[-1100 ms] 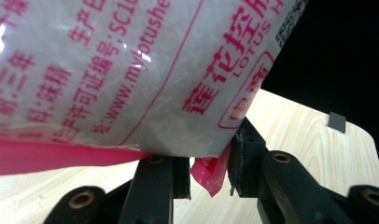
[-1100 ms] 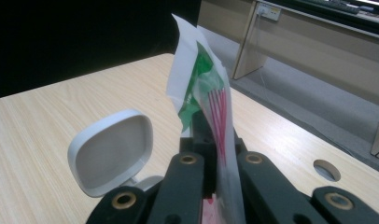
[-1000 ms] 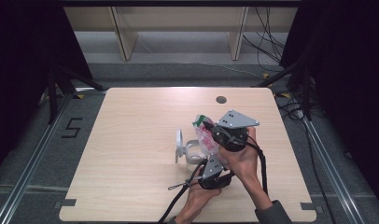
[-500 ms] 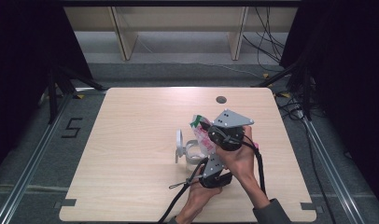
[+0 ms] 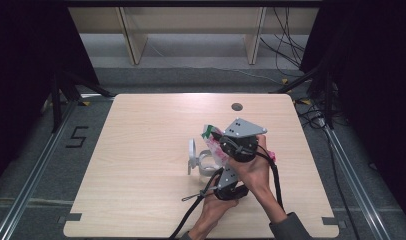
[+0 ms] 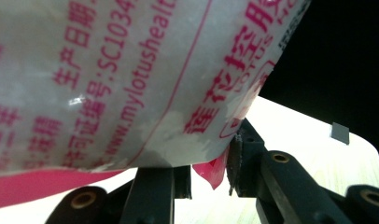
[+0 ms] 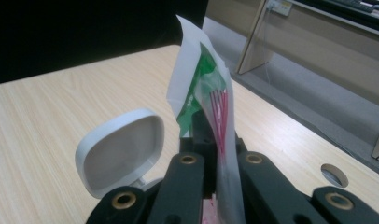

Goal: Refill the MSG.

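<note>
Crinkled white plastic printed in pink, the pouch (image 5: pixel 214 143) is held above the tabletop (image 5: pixel 141 150), right of centre; the right gripper (image 7: pixel 214 140) is clamped tight on its sealed top edge, and the left gripper (image 6: pixel 211 163) pinches a lower corner from about six o'clock; at nine o'clock of the pouch a white container (image 5: pixel 201 161) stands with its lid flipped up; likely the step is tearing or tipping the pouch; next, aim its mouth over the container.

Pale wooden table (image 5: pixel 141 165) on grey floor (image 5: pixel 191 80) — wooden shelving (image 5: pixel 191 25) behind, dark surroundings.
</note>
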Tool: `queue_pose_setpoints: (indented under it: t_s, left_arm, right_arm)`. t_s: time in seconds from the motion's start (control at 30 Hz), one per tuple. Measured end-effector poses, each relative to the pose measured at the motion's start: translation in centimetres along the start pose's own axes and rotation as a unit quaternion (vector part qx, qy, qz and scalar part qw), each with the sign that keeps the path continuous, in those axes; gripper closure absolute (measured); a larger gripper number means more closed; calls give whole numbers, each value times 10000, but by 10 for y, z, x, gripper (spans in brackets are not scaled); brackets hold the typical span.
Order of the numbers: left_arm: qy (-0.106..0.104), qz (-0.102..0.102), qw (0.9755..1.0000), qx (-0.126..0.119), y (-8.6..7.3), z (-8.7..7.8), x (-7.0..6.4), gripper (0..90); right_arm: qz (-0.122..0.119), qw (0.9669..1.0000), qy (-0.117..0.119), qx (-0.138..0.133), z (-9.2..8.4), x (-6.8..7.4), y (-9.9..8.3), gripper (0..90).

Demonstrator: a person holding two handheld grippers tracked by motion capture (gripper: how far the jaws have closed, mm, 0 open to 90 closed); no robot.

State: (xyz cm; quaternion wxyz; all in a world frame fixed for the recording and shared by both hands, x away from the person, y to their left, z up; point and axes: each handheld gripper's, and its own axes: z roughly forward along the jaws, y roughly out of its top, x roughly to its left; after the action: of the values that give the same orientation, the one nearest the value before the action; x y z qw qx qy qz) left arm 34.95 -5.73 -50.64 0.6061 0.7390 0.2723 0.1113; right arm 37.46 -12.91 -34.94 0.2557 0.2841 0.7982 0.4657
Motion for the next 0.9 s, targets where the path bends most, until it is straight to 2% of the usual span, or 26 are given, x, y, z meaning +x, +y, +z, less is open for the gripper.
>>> queue_pose_setpoints:
  t_s: [0.03,0.07,0.13,0.2,0.23,0.33,0.47,0.5,0.57,0.63,0.67,0.9]
  left_arm:
    - [5,-20,10000,0,0,0,0,729]
    - [8,-44,10000,-12,-1,-1,0,729]
    - [11,-58,10000,-72,0,-1,0,729]
    - [-6,-61,9999,-82,0,-1,0,729]
    - [-7,-69,9999,-85,0,-1,0,729]
    - [2,-74,9999,-110,0,-1,0,729]
    - [6,-76,9999,-101,0,-2,0,730]
    - [7,-69,9999,-100,0,-2,0,730]
    - [5,-73,9999,-103,0,-1,0,729]
    - [0,-80,9999,-115,0,-1,0,729]
    - [-3,-82,9999,-121,0,-1,0,730]
    - [-25,-81,9999,-143,1,0,0,730]
  right_arm:
    - [-107,9999,29,21,1,0,0,900]
    - [-188,9998,-55,-59,2,-1,0,900]
    - [-64,10000,43,-6,1,0,0,900]
    - [-48,9999,-58,-77,0,1,1,900]
    - [-198,9998,-59,-69,0,-1,2,900]
    - [-44,10000,27,-3,2,2,2,900]
    - [-189,9998,4,-52,2,0,3,900]
    - [-98,9999,47,-9,2,1,3,900]
    - [-80,10000,35,-12,2,1,3,900]
    - [-72,10000,28,-4,2,1,3,900]
    - [-155,9998,-38,-72,3,0,3,900]
    - [-77,10000,29,4,2,1,4,900]
